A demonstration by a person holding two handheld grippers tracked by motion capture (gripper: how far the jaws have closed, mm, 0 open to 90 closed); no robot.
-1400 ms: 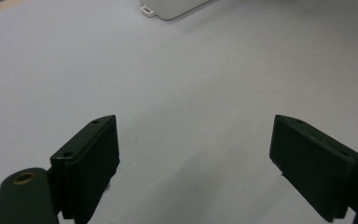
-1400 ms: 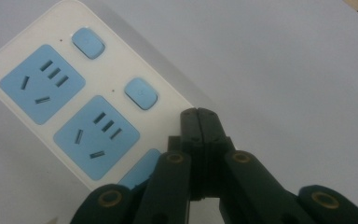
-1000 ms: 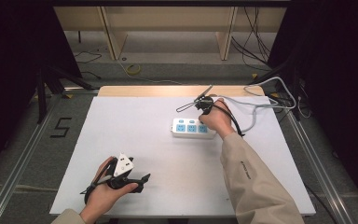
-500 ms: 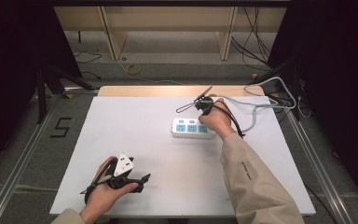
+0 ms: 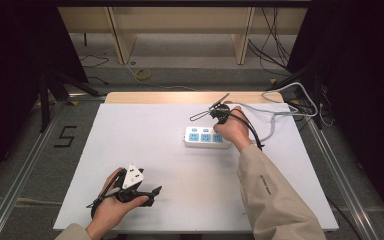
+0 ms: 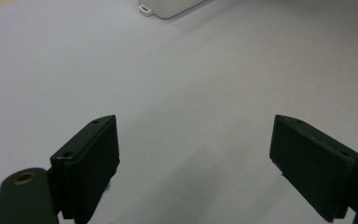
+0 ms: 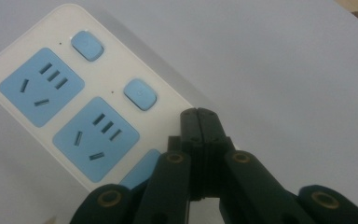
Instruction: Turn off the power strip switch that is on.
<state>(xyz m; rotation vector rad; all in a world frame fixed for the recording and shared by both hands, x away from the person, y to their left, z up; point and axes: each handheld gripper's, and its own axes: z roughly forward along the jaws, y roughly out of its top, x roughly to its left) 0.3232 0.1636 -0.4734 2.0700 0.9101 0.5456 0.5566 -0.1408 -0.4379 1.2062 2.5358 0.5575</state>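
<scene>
Right tongs (image 7: 198,114) pressed shut over the power strip (image 5: 207,137); left tongs (image 6: 193,158) wide and idle.

Your right tongs hold nothing and sit tip-down at the strip's third switch, beside the two blue switches (image 7: 140,93) in the right gripper view. The strip lies mid-surface (image 5: 145,145), toward the far right, its grey cable (image 5: 280,112) running off the far corner. Step in hand looks like pushing that switch. Next, press straight down, gently, so the strip doesn't skid. Left tongs rest near the front edge, well apart.
</scene>
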